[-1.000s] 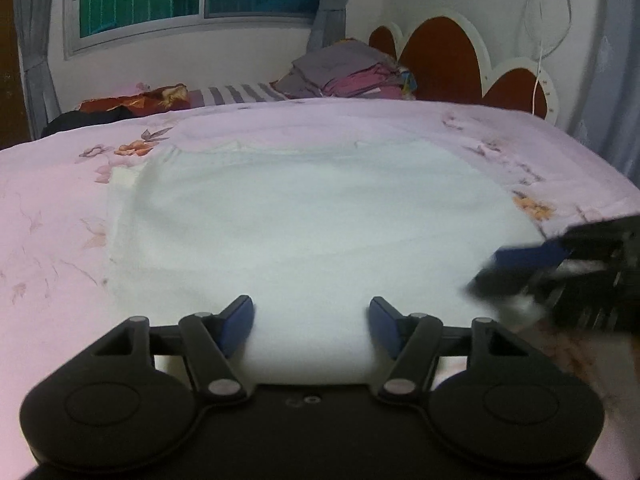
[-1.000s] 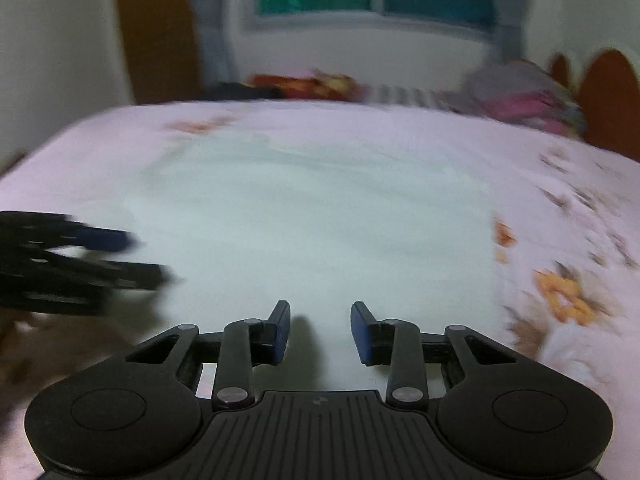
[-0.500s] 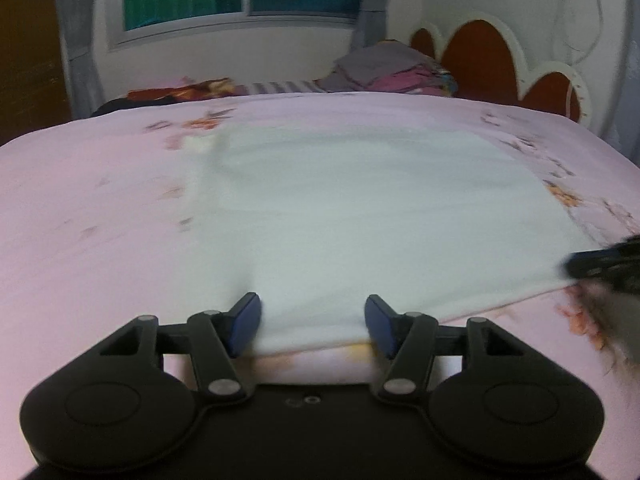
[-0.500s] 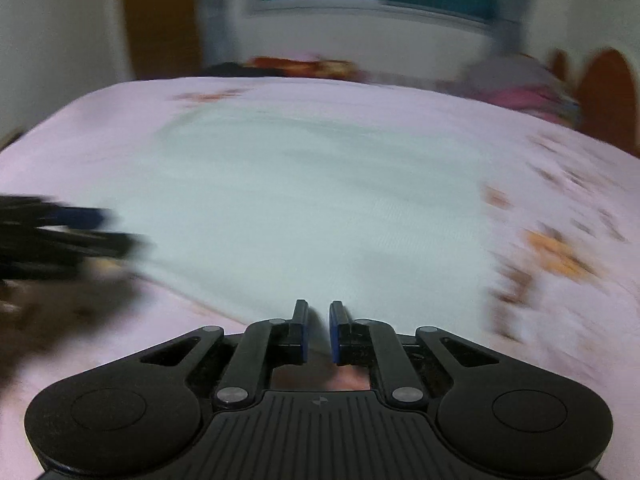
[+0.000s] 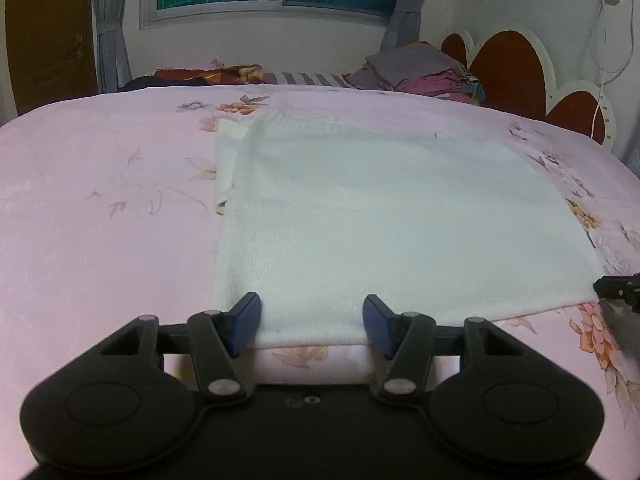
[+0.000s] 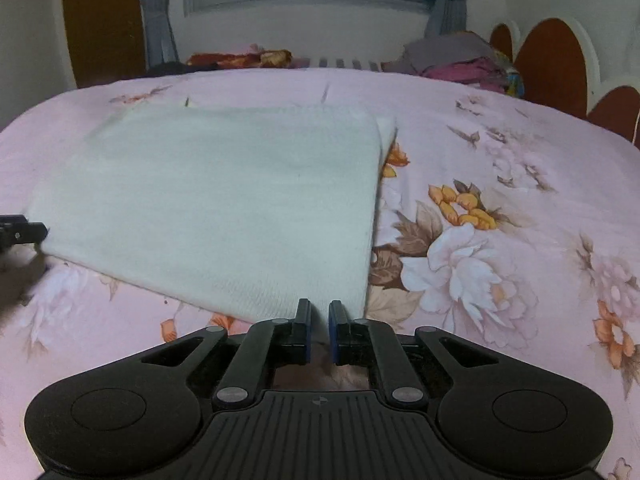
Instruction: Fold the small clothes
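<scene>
White cloth (image 5: 400,216) lies flat on the bed (image 5: 100,200) (pink floral sheet). Left tongs (image 5: 312,322) spread wide at its near edge; right tongs (image 6: 319,326) nearly clenched at its near corner, contact unclear.

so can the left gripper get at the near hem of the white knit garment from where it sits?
Probably yes: the left gripper is open, its fingers straddling the white knit garment's near hem, nothing between them on the pink floral bedsheet.
</scene>
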{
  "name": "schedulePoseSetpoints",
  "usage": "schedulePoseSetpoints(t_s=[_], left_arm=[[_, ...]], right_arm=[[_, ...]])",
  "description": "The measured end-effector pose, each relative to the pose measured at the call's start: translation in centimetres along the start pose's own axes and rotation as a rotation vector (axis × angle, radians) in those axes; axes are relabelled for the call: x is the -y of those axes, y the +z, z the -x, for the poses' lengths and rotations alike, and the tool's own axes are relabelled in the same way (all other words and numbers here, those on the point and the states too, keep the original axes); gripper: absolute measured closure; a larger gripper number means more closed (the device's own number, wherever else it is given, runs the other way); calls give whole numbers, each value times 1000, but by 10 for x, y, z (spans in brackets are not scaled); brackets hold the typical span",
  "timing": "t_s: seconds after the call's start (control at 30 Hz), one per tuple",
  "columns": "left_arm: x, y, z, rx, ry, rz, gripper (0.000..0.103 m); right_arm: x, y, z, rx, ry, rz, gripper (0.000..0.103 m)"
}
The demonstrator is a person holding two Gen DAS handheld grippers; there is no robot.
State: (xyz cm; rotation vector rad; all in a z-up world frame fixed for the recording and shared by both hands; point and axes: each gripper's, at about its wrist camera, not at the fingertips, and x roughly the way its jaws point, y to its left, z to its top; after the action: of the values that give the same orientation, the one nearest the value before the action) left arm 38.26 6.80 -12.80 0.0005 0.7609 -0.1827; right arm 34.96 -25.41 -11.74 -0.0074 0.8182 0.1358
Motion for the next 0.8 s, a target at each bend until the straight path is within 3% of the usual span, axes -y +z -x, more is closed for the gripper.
schedulePoseSetpoints(t_s=[0.67,0.8], left_arm=[[-4,-2,-2,-2,-16,-24,45],[-9,-2,-1,-7,-32,8,44]], right_arm=[[8,-6,1,-3,-13,-16,95],[9,-8,2,5,-9,-14,95]])
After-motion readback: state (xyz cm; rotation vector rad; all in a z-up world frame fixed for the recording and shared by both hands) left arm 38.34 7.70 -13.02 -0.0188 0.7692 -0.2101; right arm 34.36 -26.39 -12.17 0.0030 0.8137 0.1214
